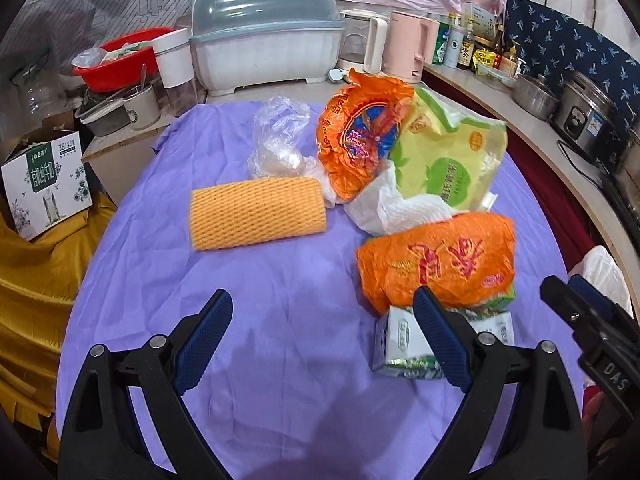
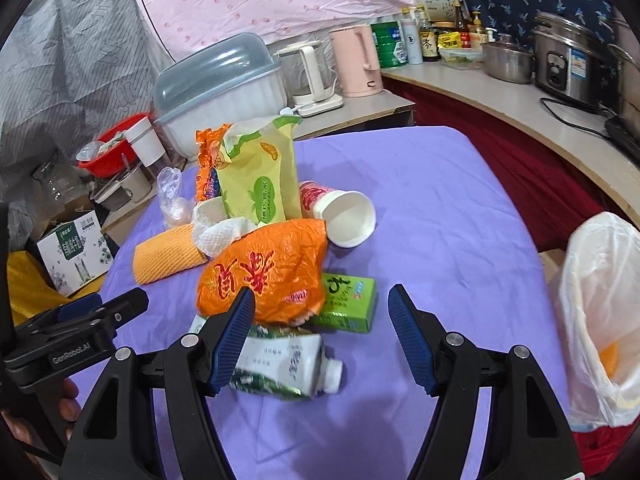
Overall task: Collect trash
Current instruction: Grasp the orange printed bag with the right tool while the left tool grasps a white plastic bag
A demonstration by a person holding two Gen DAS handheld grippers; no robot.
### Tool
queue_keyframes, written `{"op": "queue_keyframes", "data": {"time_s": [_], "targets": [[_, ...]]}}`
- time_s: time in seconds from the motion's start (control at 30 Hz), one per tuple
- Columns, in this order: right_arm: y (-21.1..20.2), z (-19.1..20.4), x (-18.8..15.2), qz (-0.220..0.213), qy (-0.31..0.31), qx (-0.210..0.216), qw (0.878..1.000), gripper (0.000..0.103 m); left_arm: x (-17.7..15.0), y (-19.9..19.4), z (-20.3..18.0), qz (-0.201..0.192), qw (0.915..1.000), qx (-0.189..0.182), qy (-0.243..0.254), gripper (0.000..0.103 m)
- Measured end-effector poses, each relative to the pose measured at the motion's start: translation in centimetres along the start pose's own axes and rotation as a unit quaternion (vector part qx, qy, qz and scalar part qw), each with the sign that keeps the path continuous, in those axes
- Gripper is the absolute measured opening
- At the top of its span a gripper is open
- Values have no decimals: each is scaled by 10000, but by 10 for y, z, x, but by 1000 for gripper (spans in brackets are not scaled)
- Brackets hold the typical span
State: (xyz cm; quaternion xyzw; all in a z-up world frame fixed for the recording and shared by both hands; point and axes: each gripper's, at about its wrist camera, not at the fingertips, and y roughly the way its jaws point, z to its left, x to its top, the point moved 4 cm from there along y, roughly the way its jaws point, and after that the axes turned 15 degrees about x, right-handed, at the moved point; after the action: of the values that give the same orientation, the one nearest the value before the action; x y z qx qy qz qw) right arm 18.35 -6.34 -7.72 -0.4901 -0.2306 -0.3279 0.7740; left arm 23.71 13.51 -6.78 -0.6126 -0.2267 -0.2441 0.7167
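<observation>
The trash is lying in a loose heap on the purple-covered table (image 2: 440, 184), and the item nearest both tools is the white-and-green carton (image 2: 286, 368), resting on its side at the near edge of the heap. In the right wrist view the right gripper (image 2: 321, 336) is standing with its fingers (image 2: 236, 336) well apart and nothing between them; the carton is sitting just ahead, its body behind the left finger and its capped end pointing into the gap. Its long axis is running roughly across the view, along the line from one finger to the other, so a straight closing would be meeting the carton end-on; judged from this, a roll of the wrist is needed to take it across its narrow sides. Touching the carton from behind are the orange bag (image 2: 268, 272) and the green box (image 2: 348, 300). In the left wrist view the left gripper (image 1: 322, 328) is likewise spread wide and holding nothing, facing bare cloth; the carton (image 1: 400, 344) is lying partly behind its right finger, off to that side. The right hand therefore appears better placed. The bin bag (image 2: 600, 304) is standing open at the table's right edge, beside the right gripper, so the carry looks short. The cup (image 2: 348, 216) and yellow mesh (image 2: 168, 256) are lying farther back.
</observation>
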Motion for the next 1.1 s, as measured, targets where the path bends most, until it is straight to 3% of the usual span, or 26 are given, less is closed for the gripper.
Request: {"op": "queue_keyframes", "data": {"time_s": [0.3,0.6,0.67,0.7,0.73,0.77,0.93,1.1], "targets": [[49,-7,14,180,58,161,9997,63,34,26,-22,92,9989,-460,-35,91],[66,-10,5,327,134,422,9985,30,61,56,-53,196,9973,-702,35,90],[65,-9,5,333,108,442,9984,23,63,61,-58,205,9973,-698,45,83],[65,-9,4,340,105,457,9983,11,63,63,-59,234,9971,-727,68,70],[64,-9,3,366,105,472,9982,9,62,64,-61,276,9965,-780,96,58],[62,-8,3,358,101,495,9981,9,61,65,-63,341,9960,-823,109,53],[46,-5,1,260,46,538,9982,8,52,59,-64,379,9945,-960,173,11],[21,-2,4,104,-7,515,9986,8,41,40,-57,292,9950,-945,165,7]]}}
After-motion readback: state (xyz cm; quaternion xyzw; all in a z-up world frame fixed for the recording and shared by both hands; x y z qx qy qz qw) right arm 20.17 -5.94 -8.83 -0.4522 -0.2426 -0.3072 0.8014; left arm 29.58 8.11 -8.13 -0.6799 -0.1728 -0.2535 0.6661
